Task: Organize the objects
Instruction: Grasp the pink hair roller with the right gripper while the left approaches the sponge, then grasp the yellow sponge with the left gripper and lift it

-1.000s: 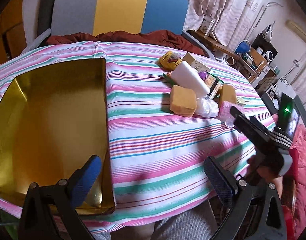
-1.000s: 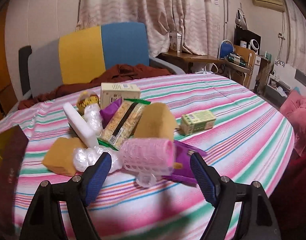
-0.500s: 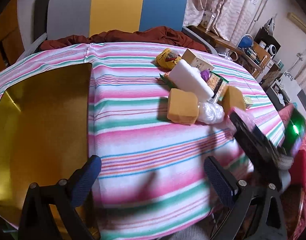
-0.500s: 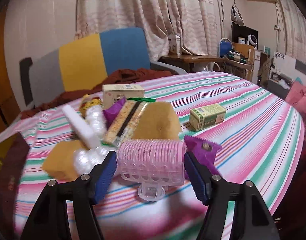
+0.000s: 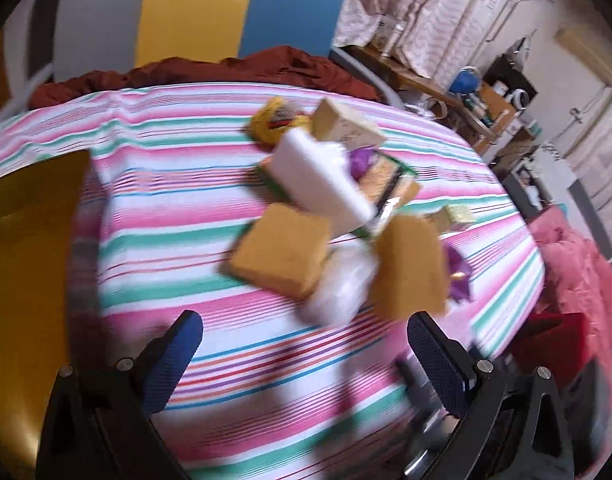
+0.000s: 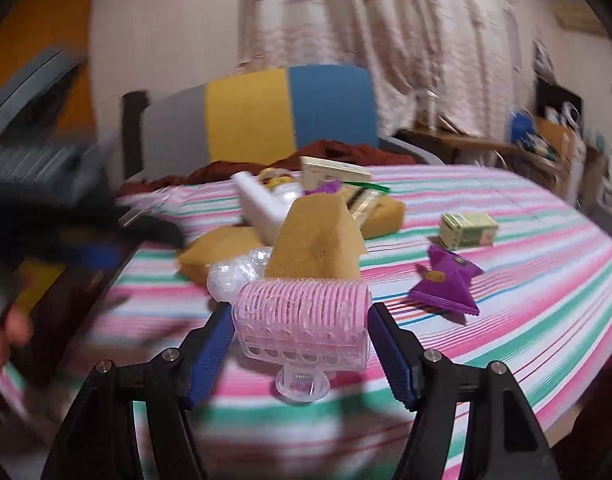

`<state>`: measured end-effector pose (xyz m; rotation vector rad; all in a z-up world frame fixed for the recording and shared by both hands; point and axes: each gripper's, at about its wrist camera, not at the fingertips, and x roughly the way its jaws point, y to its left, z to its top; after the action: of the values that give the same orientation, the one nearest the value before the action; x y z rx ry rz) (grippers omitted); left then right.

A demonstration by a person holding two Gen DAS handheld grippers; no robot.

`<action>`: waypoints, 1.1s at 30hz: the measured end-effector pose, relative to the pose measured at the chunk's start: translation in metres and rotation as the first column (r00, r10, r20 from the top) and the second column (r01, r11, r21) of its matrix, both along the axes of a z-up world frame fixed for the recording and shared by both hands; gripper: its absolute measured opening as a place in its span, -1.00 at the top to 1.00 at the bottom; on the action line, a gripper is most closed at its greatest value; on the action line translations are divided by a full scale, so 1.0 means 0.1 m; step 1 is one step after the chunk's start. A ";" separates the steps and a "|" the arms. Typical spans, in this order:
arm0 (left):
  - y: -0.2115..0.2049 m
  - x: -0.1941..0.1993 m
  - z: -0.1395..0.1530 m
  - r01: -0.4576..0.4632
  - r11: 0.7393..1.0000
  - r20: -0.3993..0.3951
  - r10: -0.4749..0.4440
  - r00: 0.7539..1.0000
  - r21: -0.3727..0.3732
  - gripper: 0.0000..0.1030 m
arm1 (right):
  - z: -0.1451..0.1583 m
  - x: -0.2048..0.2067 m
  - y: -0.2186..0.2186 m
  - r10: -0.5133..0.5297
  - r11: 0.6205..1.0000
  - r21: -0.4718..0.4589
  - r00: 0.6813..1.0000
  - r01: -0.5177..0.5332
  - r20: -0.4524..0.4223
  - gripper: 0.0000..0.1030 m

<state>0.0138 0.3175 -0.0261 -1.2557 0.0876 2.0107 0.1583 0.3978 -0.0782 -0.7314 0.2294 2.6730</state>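
Right wrist: my right hand-held gripper (image 6: pixel 300 342) pinching pink roller (image 6: pixel 302 322) endwise, lifted for gold tray (image 5: pixel 30 240); left hand-held gripper (image 5: pixel 306 354) spread, empty.

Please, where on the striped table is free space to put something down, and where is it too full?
Free: the striped cloth between the gold tray and the yellow sponge, and the near strip under the left gripper. Also right of the purple packet. Crowded: the pile around the white block.
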 end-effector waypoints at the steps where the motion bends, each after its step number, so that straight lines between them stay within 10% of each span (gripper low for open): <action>1: 0.07 0.01 0.01 0.018 1.000 0.008 -0.018 1.000 0.011 -1.00 | -0.01 0.02 -0.07 0.024 0.999 0.029 1.000 -0.024 0.006 -0.35; 13: 0.64 0.03 -0.09 0.126 0.992 0.053 -0.126 0.991 0.003 -0.91 | -0.10 0.15 -0.42 0.119 0.974 0.193 0.993 -0.121 0.019 -0.34; 15: 0.68 0.04 -0.11 0.153 0.988 0.036 -0.153 0.988 -0.008 -0.37 | -0.09 0.15 -0.39 0.114 0.977 0.178 0.993 -0.115 0.015 -0.34; 19: 0.59 -0.05 -0.19 0.144 0.989 0.100 -0.145 0.984 0.023 0.04 | -0.08 0.17 -0.37 0.104 0.983 0.152 0.995 -0.104 0.006 -0.23; 33: -0.11 -0.34 0.28 -0.009 0.965 0.142 -0.029 0.989 0.262 0.07 | -0.05 0.19 -0.25 0.065 0.997 0.042 0.998 -0.064 -0.011 -0.25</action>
<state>-0.0204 0.3060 0.0024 -1.2214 -0.2351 1.8451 0.1777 0.3728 -0.0833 -0.7218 0.1557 2.7349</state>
